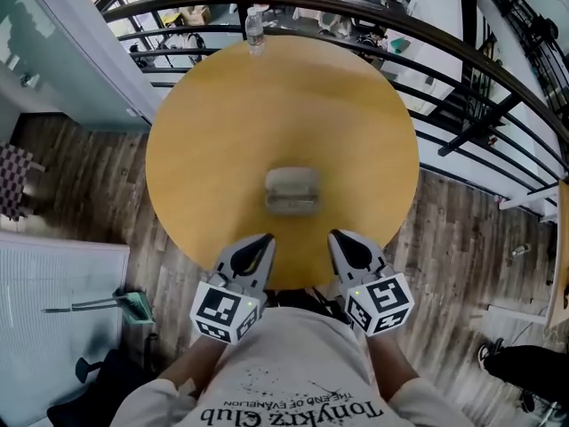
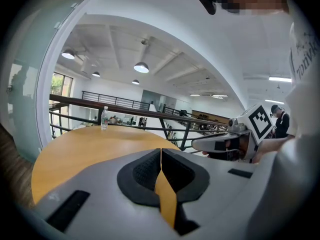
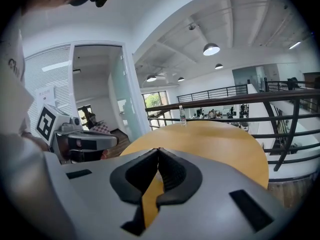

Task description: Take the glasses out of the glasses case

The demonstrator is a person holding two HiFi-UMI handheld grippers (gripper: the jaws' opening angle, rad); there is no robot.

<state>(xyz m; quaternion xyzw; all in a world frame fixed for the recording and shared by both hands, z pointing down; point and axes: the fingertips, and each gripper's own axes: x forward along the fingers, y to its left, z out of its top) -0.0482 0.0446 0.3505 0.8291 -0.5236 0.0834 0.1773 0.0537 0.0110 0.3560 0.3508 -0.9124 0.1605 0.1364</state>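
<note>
Currently the glasses case (image 1: 292, 191) is lying flat near the middle of the round wooden table (image 1: 204, 132), with its long side running across the head view. It is pale grey-beige and its lid is looking shut, so I cannot tell what is lying inside.

The person is holding the left gripper (image 1: 266, 238) over the near edge of the table, on the near left of the case. It is pointing toward the case but is apart from it. In the left gripper view its two jaws are pressing together at the tips, and nothing is sitting between the dark pads.

The right gripper (image 1: 336, 235) is being held in the same way on the near right of the case, also apart from it. In the right gripper view its jaws are likewise meeting at the tips, with nothing between them. The two grippers are sitting side by side, near each other, and each one is showing in the other's view with its marker cube.

A water bottle (image 1: 255, 32) is standing upright at the far edge of the table, well apart from the case. A dark railing (image 1: 427, 38) is curving behind the table, and a wooden floor (image 1: 444, 229) is showing around it. The person's white shirt (image 1: 284, 363) is filling the bottom of the head view.
</note>
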